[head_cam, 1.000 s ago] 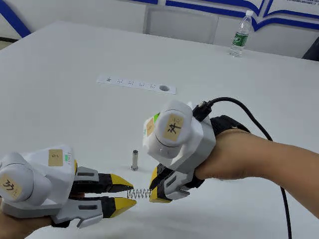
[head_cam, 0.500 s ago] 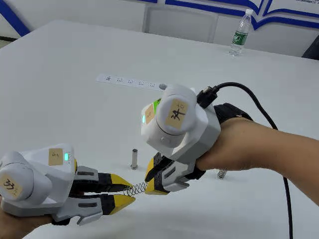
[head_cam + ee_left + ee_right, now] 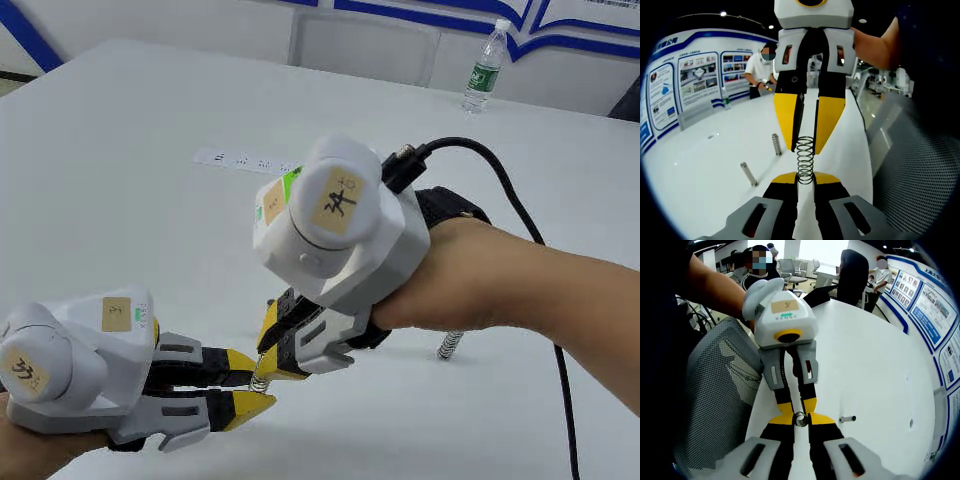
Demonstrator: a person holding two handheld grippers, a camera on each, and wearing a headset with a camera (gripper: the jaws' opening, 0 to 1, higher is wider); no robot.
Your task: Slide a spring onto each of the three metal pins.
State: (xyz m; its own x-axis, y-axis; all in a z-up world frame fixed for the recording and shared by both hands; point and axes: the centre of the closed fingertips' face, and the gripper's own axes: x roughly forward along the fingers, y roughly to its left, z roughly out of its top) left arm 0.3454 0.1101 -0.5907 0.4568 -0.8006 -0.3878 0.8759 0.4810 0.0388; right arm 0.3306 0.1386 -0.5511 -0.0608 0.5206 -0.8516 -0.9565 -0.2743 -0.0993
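So far no pin shows a spring on it. Left of centre in the left gripper view, the near pin [image 3: 748, 174] and the far pin [image 3: 776, 144] stand bare on the white table [image 3: 120, 200]. A spare spring [image 3: 449, 345] lies at the lower right of the head view, under the right wrist. The working spring [image 3: 805, 156] sits mid-frame, its lower end pinched in the nearly closed left gripper [image 3: 799, 180] and its upper end nipped by the narrow-set right gripper [image 3: 800, 422]. Half a second earlier it stretched almost level between them. Now the grippers are closer, the spring stands short, and the right gripper covers a pin that showed before.
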